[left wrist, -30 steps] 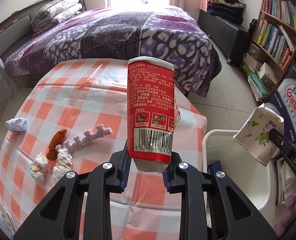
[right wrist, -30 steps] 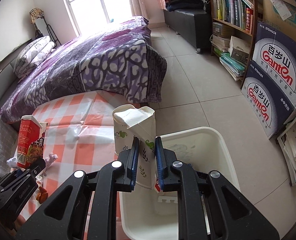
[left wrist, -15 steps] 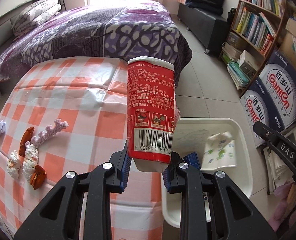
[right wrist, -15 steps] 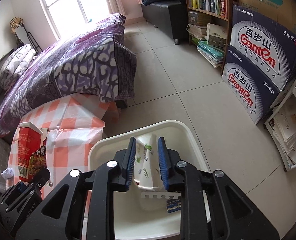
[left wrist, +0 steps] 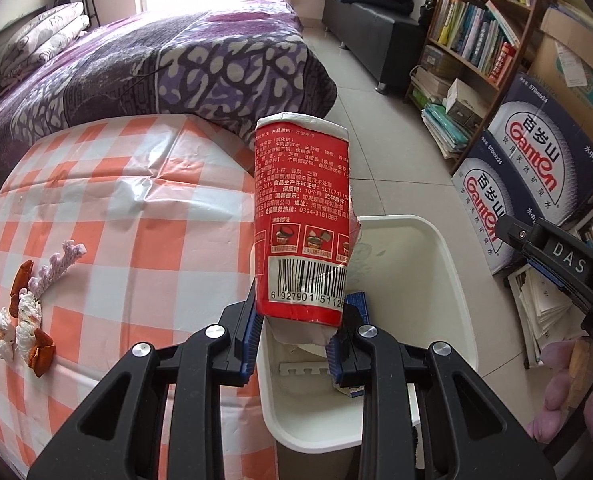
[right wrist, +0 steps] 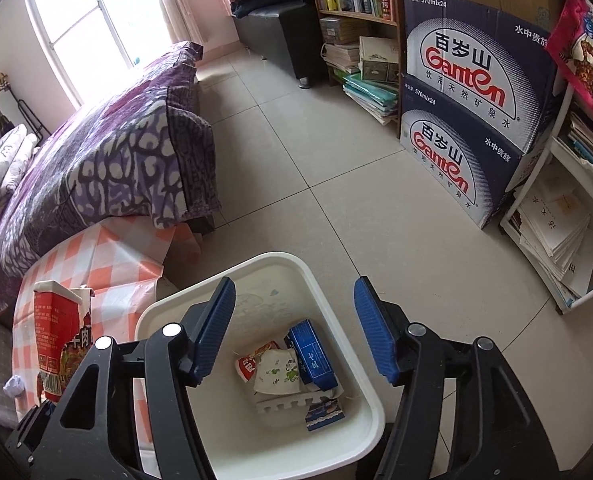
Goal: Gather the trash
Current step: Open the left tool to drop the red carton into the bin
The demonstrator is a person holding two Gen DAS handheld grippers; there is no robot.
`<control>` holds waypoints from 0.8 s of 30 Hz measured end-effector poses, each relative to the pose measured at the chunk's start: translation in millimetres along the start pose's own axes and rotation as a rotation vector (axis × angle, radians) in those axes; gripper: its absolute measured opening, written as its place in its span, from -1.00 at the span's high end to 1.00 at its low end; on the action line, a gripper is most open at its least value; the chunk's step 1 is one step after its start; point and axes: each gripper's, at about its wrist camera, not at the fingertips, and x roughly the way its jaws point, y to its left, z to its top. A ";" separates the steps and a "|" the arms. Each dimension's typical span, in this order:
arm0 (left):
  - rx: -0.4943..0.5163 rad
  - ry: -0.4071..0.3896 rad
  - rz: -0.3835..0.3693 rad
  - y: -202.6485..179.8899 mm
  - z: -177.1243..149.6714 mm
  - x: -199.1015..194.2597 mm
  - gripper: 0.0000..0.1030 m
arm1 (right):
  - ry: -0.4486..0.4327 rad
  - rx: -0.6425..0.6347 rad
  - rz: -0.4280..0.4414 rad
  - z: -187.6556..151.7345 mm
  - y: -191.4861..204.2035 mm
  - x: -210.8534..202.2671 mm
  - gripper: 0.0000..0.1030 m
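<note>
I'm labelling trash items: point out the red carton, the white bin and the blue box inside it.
red carton (left wrist: 302,216): left wrist view, printed side.
white bin (right wrist: 370,394): right wrist view, right rim.
blue box (right wrist: 310,352): right wrist view, top face.

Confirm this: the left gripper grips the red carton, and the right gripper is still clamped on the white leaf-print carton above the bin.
One part is wrong. The right gripper holds nothing: its jaws are opening, and the white leaf-print carton lies inside the white bin, as the right wrist view shows. The left gripper does grip the red carton.
</note>
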 end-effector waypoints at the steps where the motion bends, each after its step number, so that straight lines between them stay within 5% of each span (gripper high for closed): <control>1: 0.005 0.002 -0.006 -2.9 -0.4 0.4 0.47 | 0.000 0.004 -0.003 0.4 -2.7 0.0 -0.23; 14: 0.029 0.034 -0.103 -29.6 -1.1 7.2 0.39 | -0.051 0.046 -0.075 6.7 -26.2 -7.1 -0.69; 18: 0.024 0.034 -0.135 -28.3 -1.7 7.2 -0.15 | -0.055 0.048 -0.094 7.5 -27.1 -6.7 -0.81; 24: 0.020 0.019 -0.124 -22.5 -1.7 1.4 -0.32 | -0.057 0.028 -0.102 6.0 -22.4 -6.1 -0.86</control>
